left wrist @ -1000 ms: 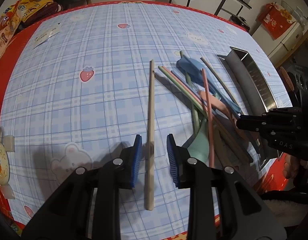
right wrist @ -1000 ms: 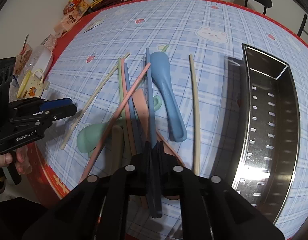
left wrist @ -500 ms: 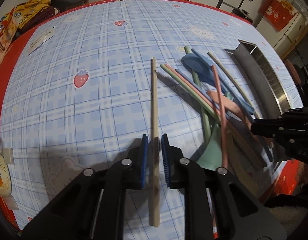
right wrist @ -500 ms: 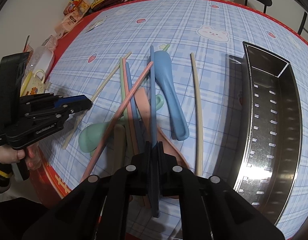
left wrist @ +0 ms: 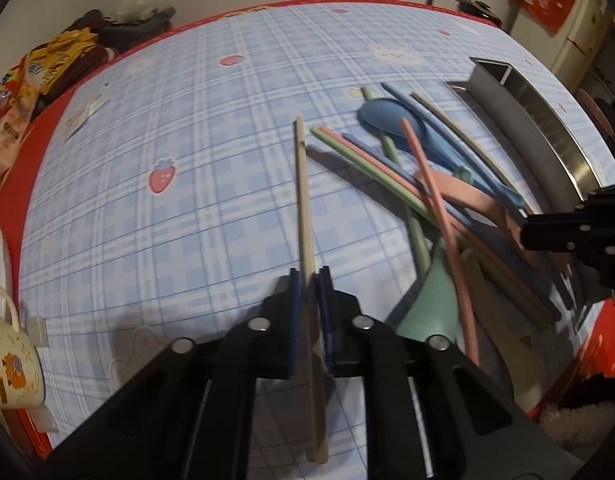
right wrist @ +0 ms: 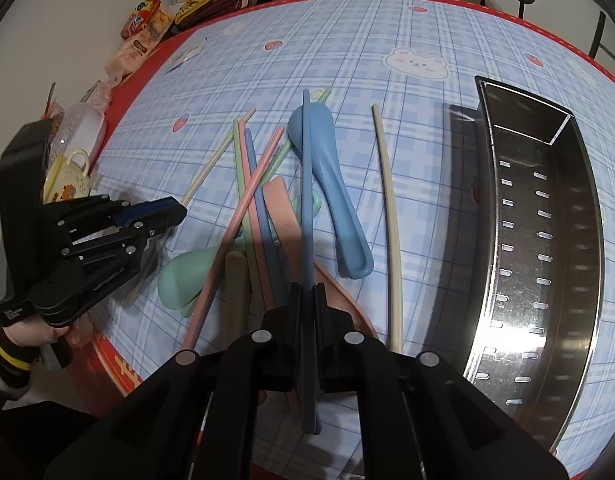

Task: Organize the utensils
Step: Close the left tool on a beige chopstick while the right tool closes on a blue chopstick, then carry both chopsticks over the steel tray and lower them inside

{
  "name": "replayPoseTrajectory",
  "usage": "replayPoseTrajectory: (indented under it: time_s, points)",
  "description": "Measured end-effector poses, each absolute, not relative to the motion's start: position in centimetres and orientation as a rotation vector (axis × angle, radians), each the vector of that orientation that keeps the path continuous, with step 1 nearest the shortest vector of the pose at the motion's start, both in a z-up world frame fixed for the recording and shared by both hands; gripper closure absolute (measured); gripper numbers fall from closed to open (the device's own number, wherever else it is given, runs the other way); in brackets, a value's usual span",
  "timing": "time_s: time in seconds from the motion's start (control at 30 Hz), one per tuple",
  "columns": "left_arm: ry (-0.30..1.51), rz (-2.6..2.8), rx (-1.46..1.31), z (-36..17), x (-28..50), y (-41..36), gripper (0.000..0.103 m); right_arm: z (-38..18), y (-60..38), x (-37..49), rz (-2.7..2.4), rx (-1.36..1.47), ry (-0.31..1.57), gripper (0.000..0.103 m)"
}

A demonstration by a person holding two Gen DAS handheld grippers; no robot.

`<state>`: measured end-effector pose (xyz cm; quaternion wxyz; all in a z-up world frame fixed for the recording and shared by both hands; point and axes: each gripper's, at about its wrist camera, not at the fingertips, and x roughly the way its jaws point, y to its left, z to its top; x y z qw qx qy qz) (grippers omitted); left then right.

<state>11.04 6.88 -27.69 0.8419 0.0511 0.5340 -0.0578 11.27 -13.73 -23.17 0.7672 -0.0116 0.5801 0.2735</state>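
Left gripper [left wrist: 310, 280] has closed since a second ago: its fingers stood wide on either side of the beige chopstick [left wrist: 304, 204], then narrowed, and the jaws have just been closing onto it. Blue pads now press both sides of the stick. Grip sits toward the near end; a short stub runs back under the gripper body, and the long part runs forward over the bench [left wrist: 187, 208] away from the camera. Whether the stick is off the cloth, cannot tell.

Right gripper [right wrist: 306, 292] unchanged: fingers closed on the dark blue chopstick [right wrist: 306, 184], which passes straight between them. Its near end pokes out below the jaws, and its far end reaches past the bowl of the blue spoon [right wrist: 331, 184], crossing over it.

Pile, right wrist view:
- pink chopstick [right wrist: 243, 216] lies diagonally across the green and light blue sticks
- green spoon [right wrist: 183, 276] at the near left, bowl toward the bench edge
- pink spatula [right wrist: 281, 216] under the held blue stick
- cream chopstick [right wrist: 389, 216] alone, between the blue spoon and the steel tray [right wrist: 547, 248], touching neither

Tray stands at the right of the bench, perforated floor bare.

Left view: the held beige stick lies just left of the pile, apart from it. Mug [left wrist: 7, 356] at the near left edge.
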Motion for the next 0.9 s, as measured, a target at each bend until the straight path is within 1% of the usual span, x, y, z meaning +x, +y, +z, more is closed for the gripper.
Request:
replayPoseTrajectory:
  time_s: [0.3,0.5,0.7,0.9]
  points:
    - [1.148,-0.11,-0.099,-27.4,10.5,9.5,0.093,-21.8,-13.7,10.3,0.637,-0.015,1.226,0.096]
    - [1.137,-0.099,-0.268,-26.1,8.7,11.8,0.093,-21.0,-14.0,10.1,0.635,0.008,1.202,0.096]
    - [1.118,-0.095,-0.331,-24.5,7.8,12.6,0.093,-20.8,-14.0,9.9,0.641,0.021,1.195,0.096]
    - [1.082,-0.082,-0.306,-22.4,7.9,11.9,0.093,-20.0,-14.8,9.4,0.638,0.049,1.164,0.096]
